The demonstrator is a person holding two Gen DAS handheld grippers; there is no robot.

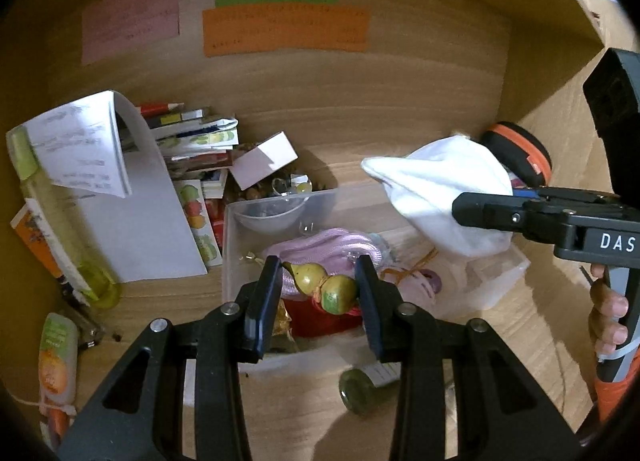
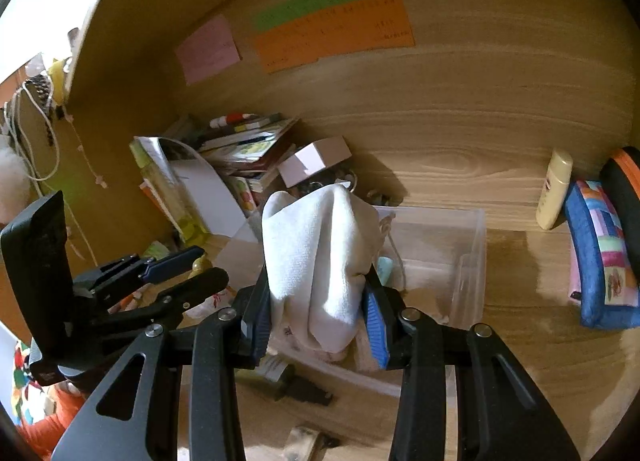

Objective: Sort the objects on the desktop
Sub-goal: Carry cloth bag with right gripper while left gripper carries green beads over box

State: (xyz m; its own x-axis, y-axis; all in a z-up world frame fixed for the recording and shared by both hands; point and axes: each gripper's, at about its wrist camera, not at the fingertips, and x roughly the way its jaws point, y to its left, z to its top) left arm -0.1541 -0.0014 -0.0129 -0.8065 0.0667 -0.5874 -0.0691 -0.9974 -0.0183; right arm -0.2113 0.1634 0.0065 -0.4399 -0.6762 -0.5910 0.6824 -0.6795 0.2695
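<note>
Between the left gripper's (image 1: 318,301) fingers sits a small green-yellow gourd charm (image 1: 322,285), clenched at both ends and held just above the clear plastic bin (image 1: 232,229) on the desk (image 1: 360,141). Beyond those fingertips the bin already holds a coil of pink cord (image 1: 320,245), a small clear bowl (image 1: 272,217) and something red under the gourd. The right gripper's (image 2: 318,301) fingers are closed on a bunched white cloth (image 2: 312,253), which rises past the fingertips over the same bin.

By my reckoning the sorting is partway along. Some small things are gathered in the bin and two more are in hand, but neither is set down. Plenty is left: to the left of the left fingers lie a stack of booklets (image 1: 192,141), loose white paper (image 1: 132,213), a green bottle (image 1: 52,213) and an orange tube (image 1: 56,361); a dark green jar (image 1: 356,391) lies just below them. To the right of the right fingers stand a cream bottle (image 2: 554,189) and a blue patchwork pouch (image 2: 600,253).

The cloth hides much of the bin's inside in the right wrist view. The coloured notes (image 1: 284,31) on the back board are too blurred to read, and I cannot tell where either held thing belongs.
</note>
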